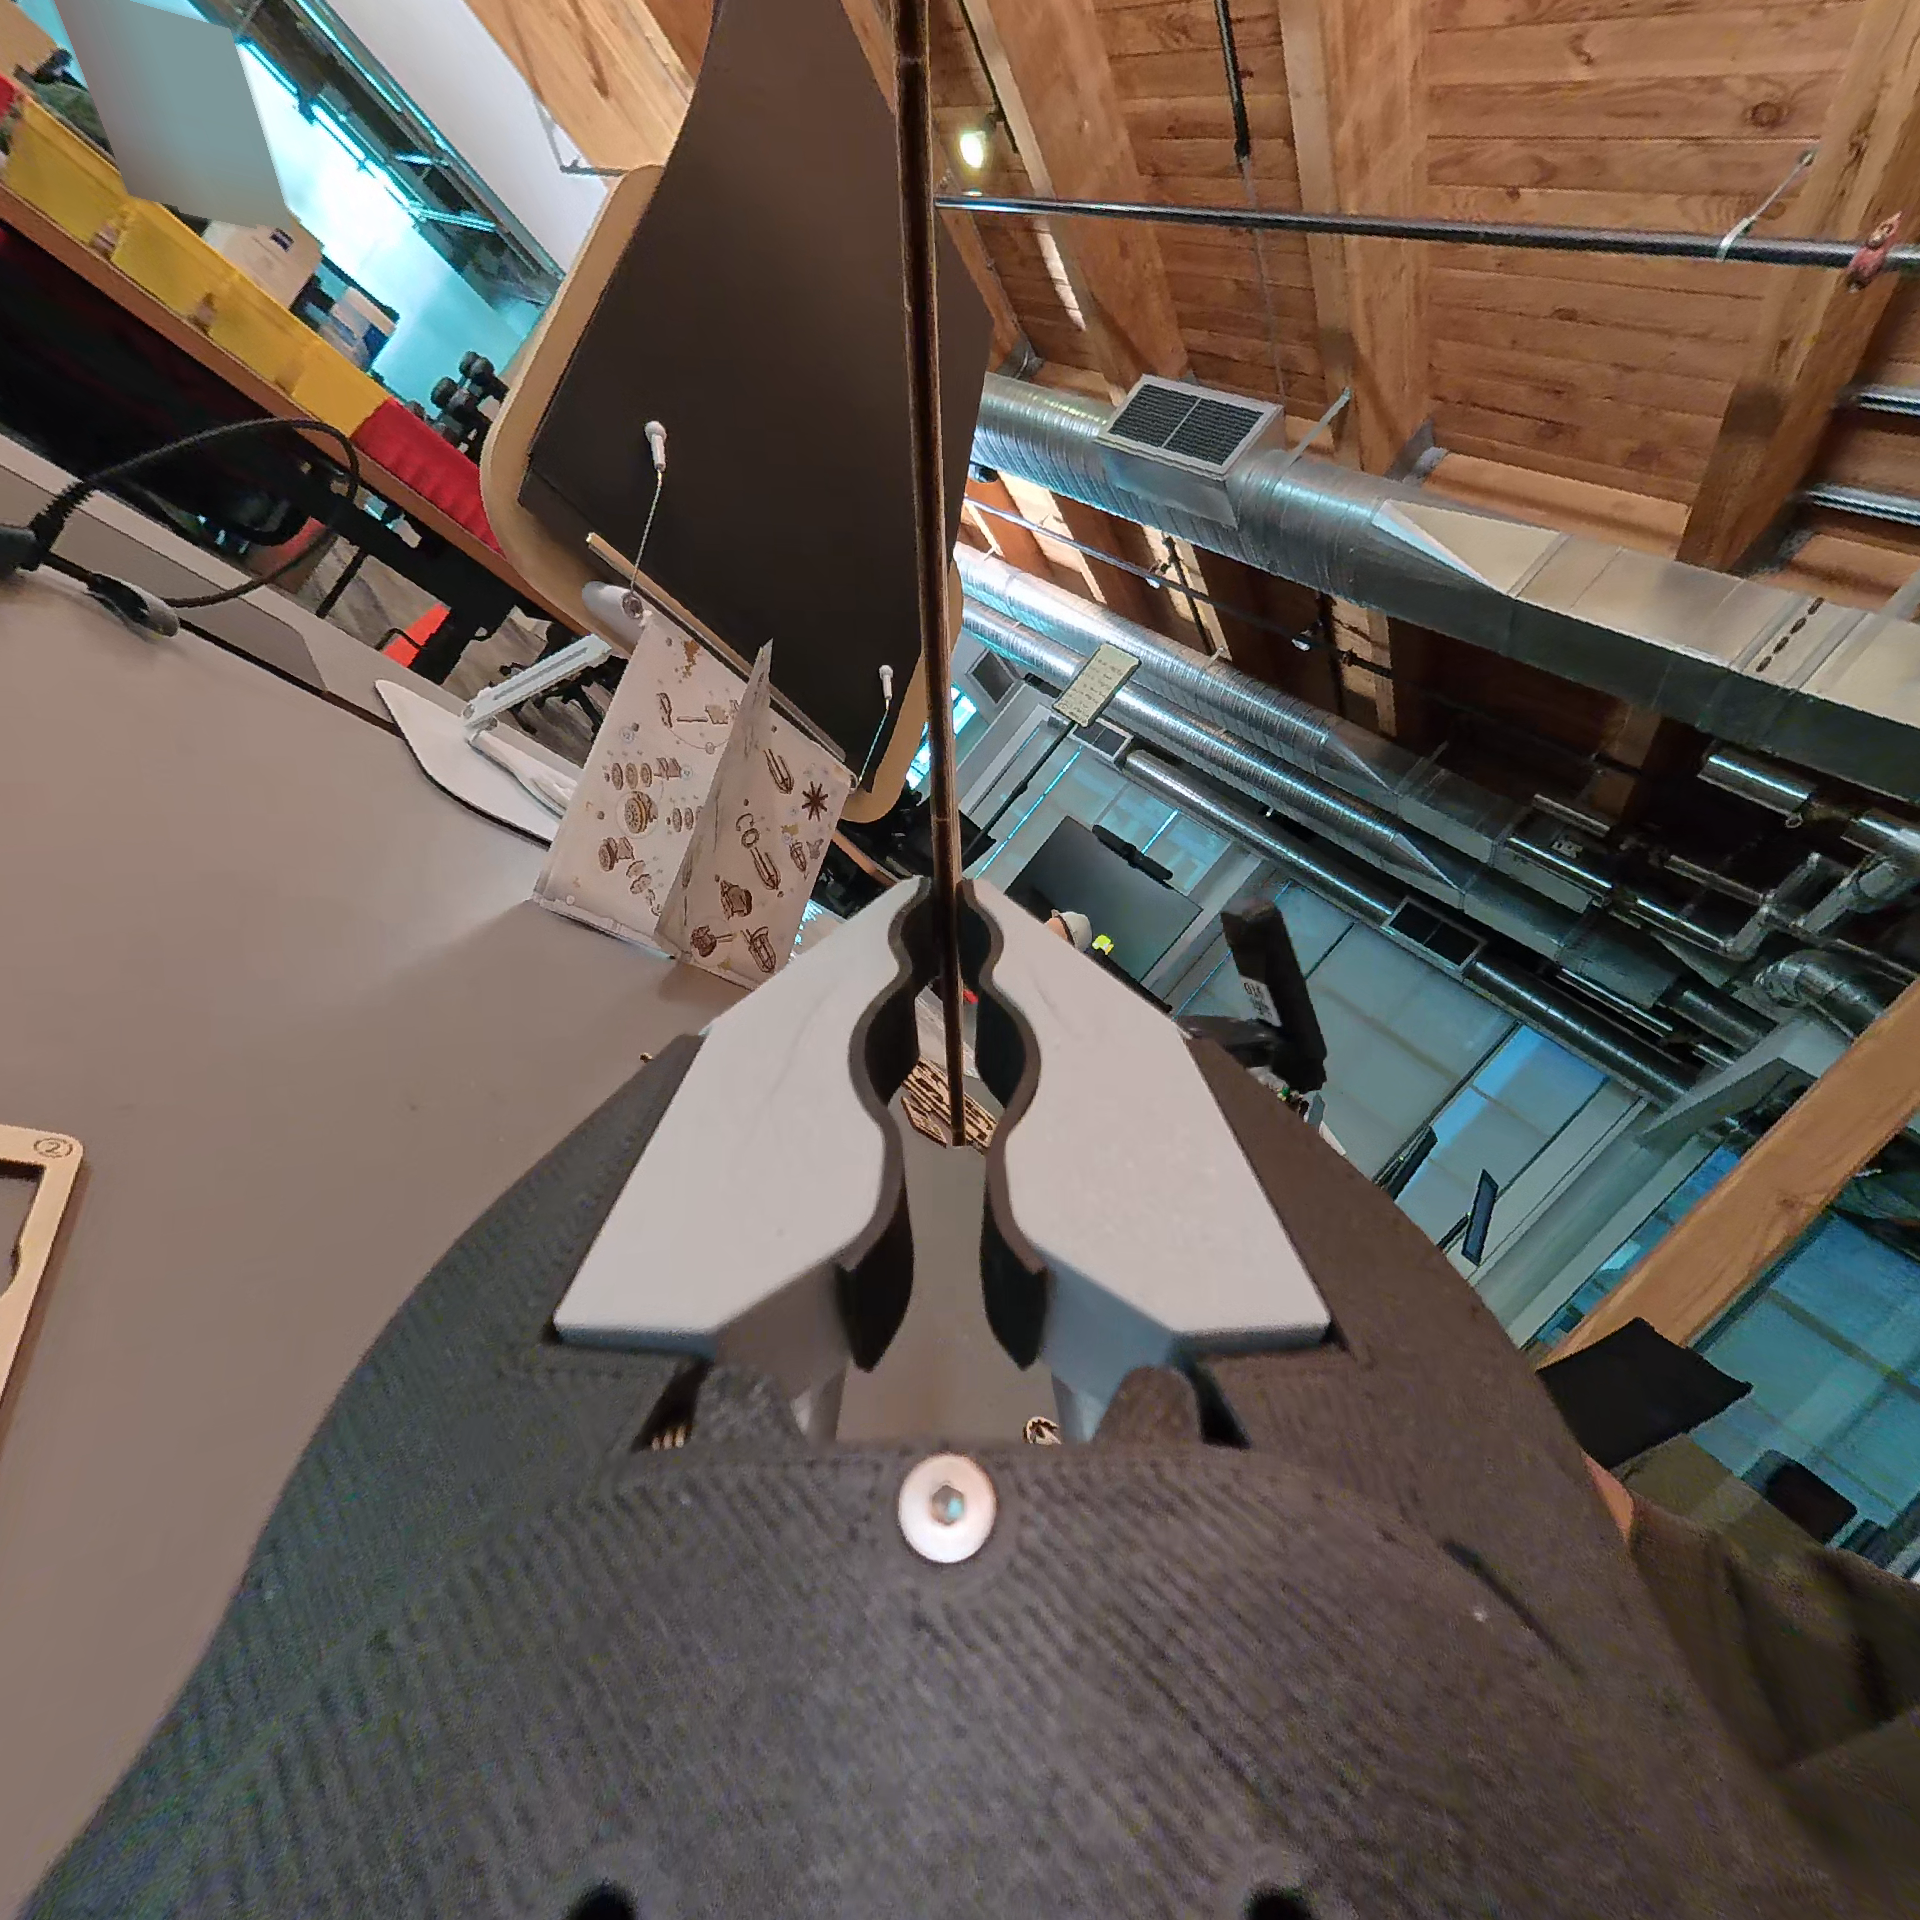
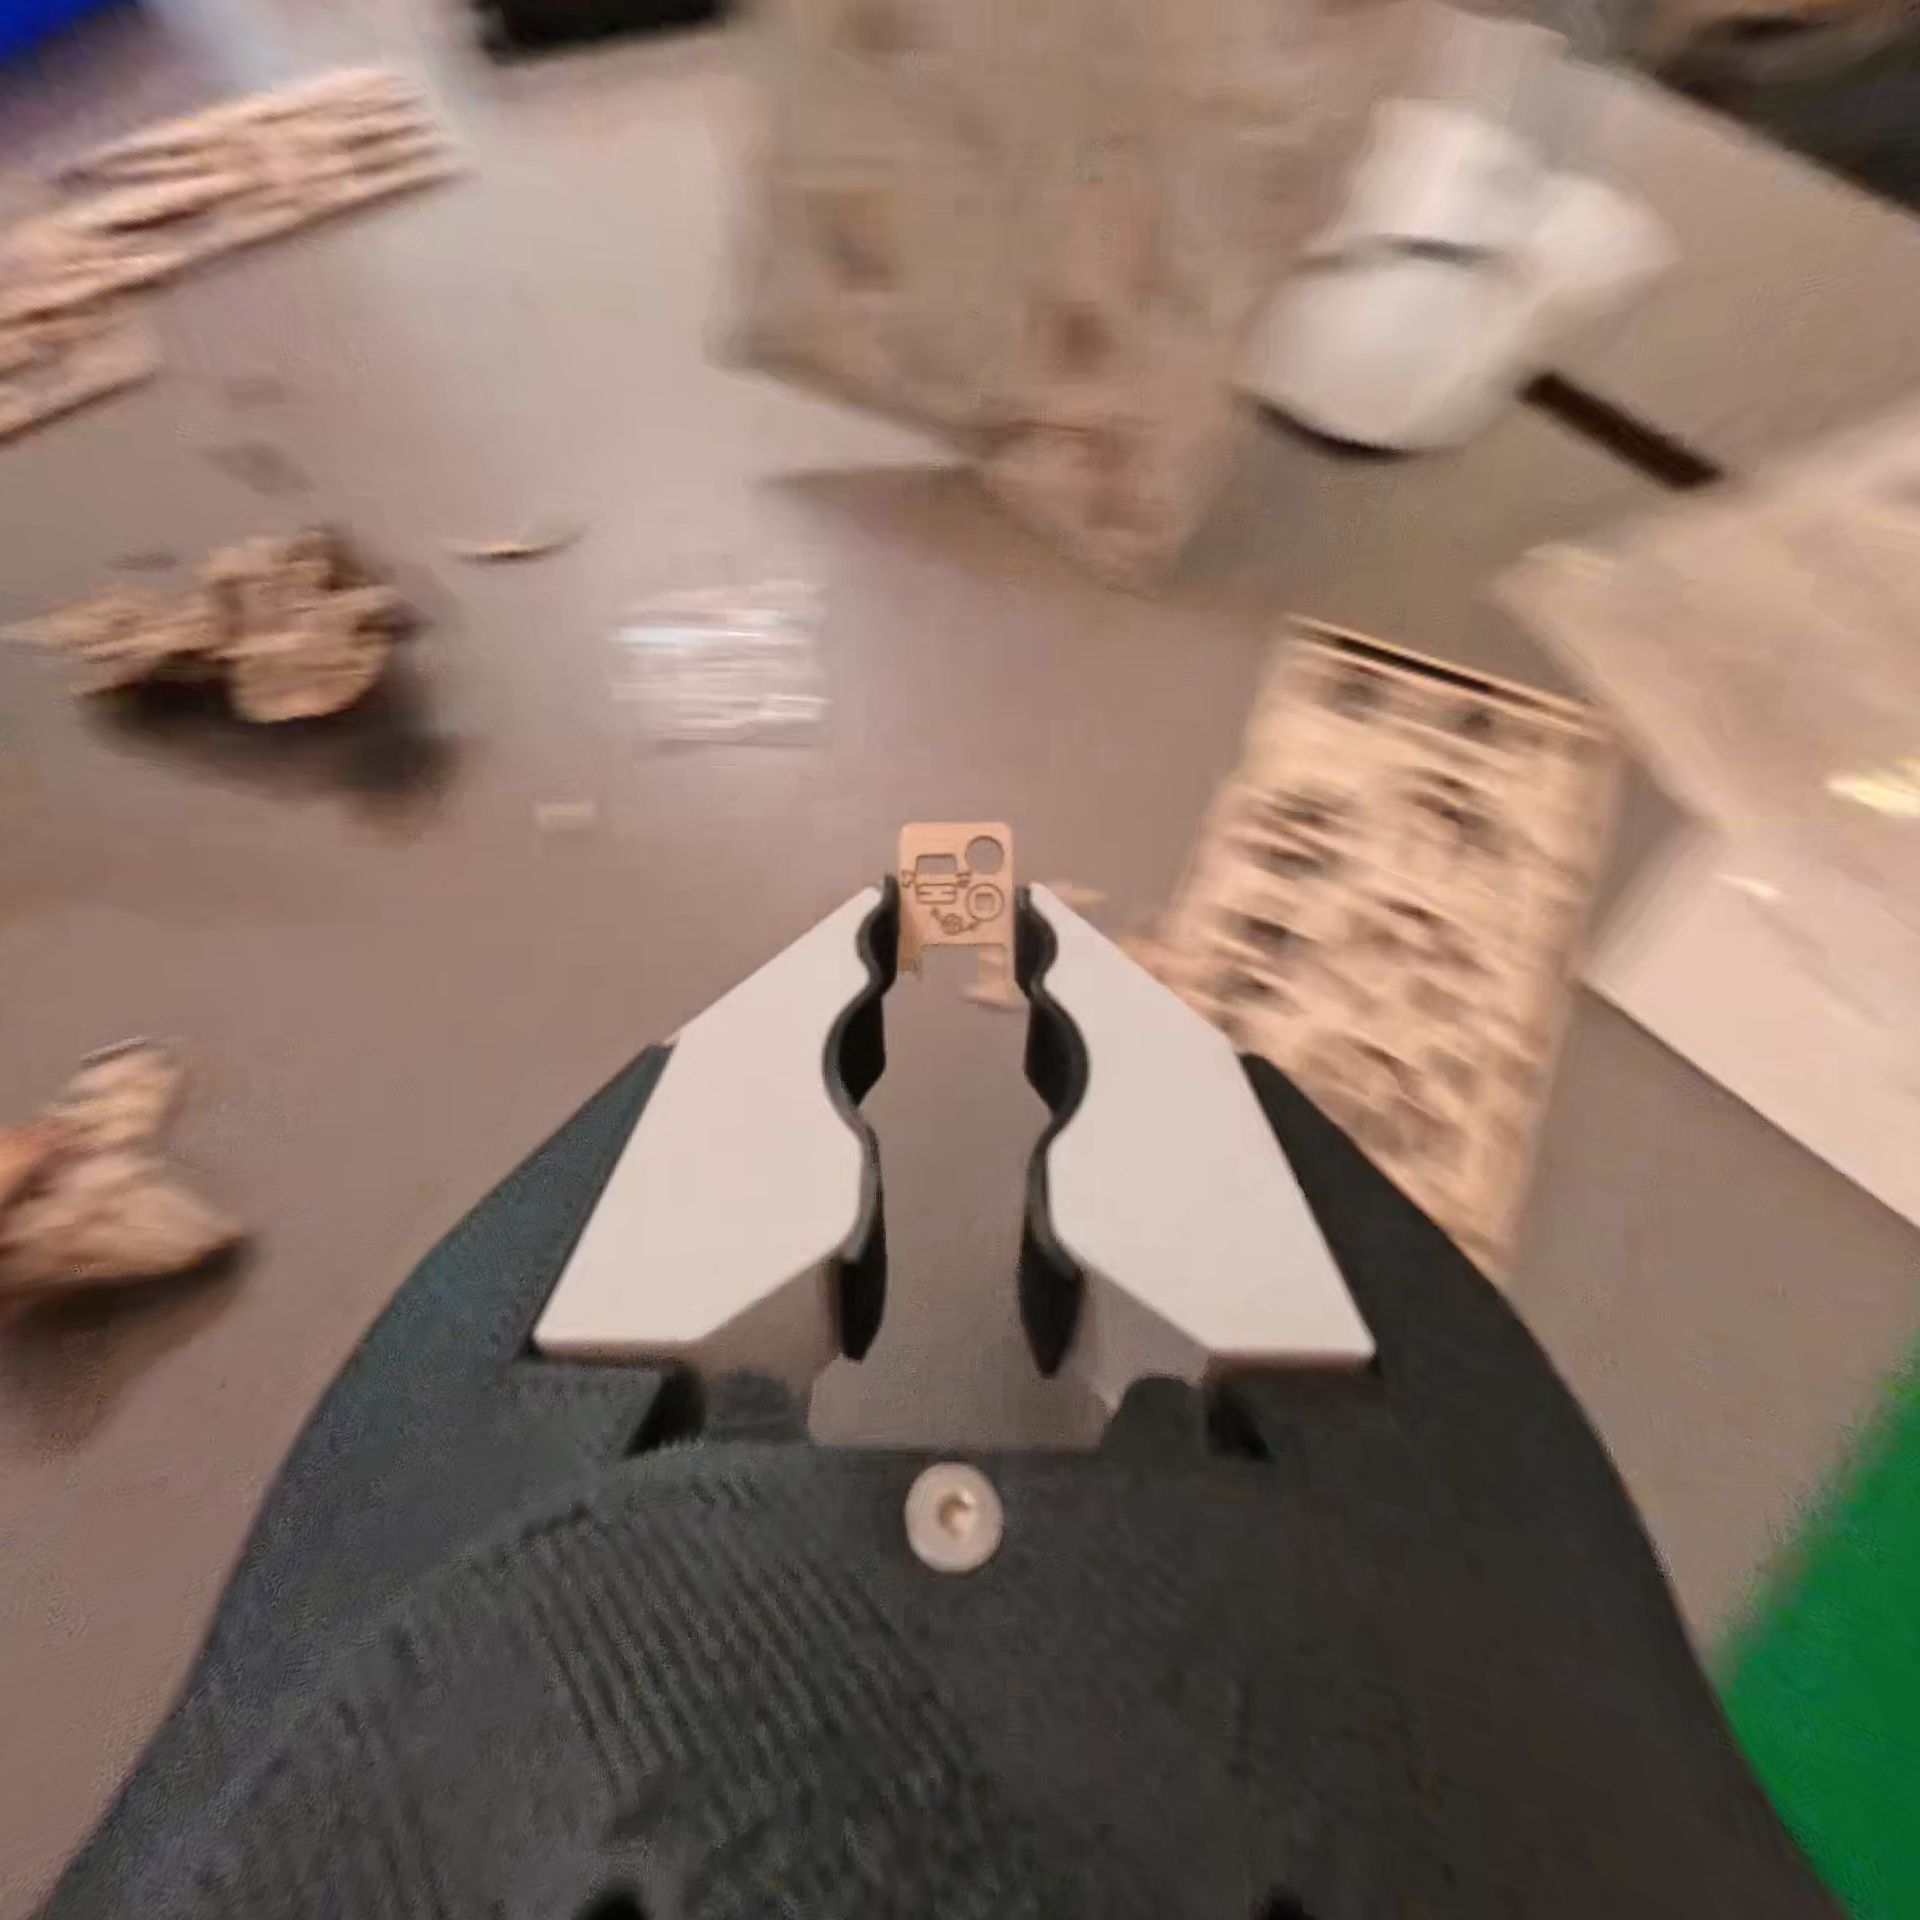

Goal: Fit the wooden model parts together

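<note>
A thin wooden sheet (image 1: 928, 520) is clamped edge-on by the left gripper (image 1: 943, 904), running toward 12 o'clock; a small wooden tab (image 2: 954, 888) is pinched at the right gripper (image 2: 954, 914) tips

grey tabletop (image 1: 260, 935) carrying a folded, illustrated instruction leaflet (image 1: 707, 821) standing upright near its far edge. behind it, a dark rounded panel (image 1: 758, 416) with a pale rim and a white tablet stand (image 1: 520, 717). a black cable (image 1: 208, 457) loops at far left; yellow bins (image 1: 156, 249) line a distant bench. overhead: wooden ceiling (image 1: 1558, 260) and silver ventilation ducts (image 1: 1351, 520). in the blurred right wrist view, a white rounded object (image 2: 1455, 301) rests on the tabletop (image 2: 623, 416).
</note>
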Demonstrator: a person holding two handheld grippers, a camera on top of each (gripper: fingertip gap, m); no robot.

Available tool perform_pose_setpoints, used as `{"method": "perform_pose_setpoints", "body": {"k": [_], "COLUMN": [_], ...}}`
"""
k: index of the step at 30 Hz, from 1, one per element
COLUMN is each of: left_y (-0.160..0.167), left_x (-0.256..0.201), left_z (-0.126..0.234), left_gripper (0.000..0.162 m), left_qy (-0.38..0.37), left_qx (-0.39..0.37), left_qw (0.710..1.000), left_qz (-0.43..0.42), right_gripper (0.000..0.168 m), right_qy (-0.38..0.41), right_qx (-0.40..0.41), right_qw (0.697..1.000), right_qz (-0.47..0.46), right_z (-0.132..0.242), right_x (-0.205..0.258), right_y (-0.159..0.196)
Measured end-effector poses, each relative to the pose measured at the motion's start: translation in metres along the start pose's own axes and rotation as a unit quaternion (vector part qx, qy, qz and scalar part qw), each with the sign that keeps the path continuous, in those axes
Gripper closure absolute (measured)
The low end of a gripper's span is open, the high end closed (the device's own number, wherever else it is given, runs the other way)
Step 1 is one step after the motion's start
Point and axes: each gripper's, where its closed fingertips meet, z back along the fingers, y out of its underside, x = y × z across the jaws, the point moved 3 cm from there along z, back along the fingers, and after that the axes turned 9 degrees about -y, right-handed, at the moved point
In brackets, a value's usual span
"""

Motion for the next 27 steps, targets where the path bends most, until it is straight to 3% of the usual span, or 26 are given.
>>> {"method": "perform_pose_setpoints", "body": {"k": [1,3,6,10,16,17,22,25,27], "left_y": [0.0,0.001,0.002,0.005,0.002,0.001,0.0,0.001,0.001], "left_x": [0.0,0.0,-0.001,-0.002,0.0,0.0,0.0,0.0,0.0], "left_z": [0.0,-0.001,-0.003,-0.004,-0.002,-0.002,-0.001,-0.002,-0.001], "left_gripper": [0.162,0.162,0.162,0.162,0.162,0.162,0.162,0.162,0.162], "left_qy": [0.0,0.0,0.0,-0.001,0.001,0.001,0.001,0.001,-0.001], "left_qx": [0.001,0.001,0.004,0.012,0.004,0.002,0.0,0.002,0.002], "left_qw": [1.0,1.0,1.0,1.0,1.0,1.0,1.0,1.0,1.0], "left_qz": [0.0,0.001,0.0,-0.007,0.002,0.005,0.004,0.004,0.001], "right_gripper": [0.149,0.149,0.149,0.148,0.147,0.137,0.135,0.131,0.13], "right_qy": [0.062,0.147,0.163,0.259,0.286,0.29,0.256,0.166,0.098], "right_qx": [-0.011,-0.027,-0.038,0.027,0.028,0.026,-0.038,-0.056,-0.008], "right_qw": [0.998,0.986,0.976,0.955,0.947,0.946,0.957,0.982,0.994], "right_qz": [-0.025,-0.07,-0.137,-0.143,-0.146,-0.146,-0.131,-0.077,-0.05], "right_z": [0.015,0.036,0.035,0.027,0.021,0.022,0.038,0.039,0.039], "right_x": [-0.034,-0.08,-0.102,-0.128,-0.137,-0.138,-0.115,-0.076,-0.042], "right_y": [0.009,0.029,0.044,0.063,0.063,0.063,0.036,0.018,0.026]}}
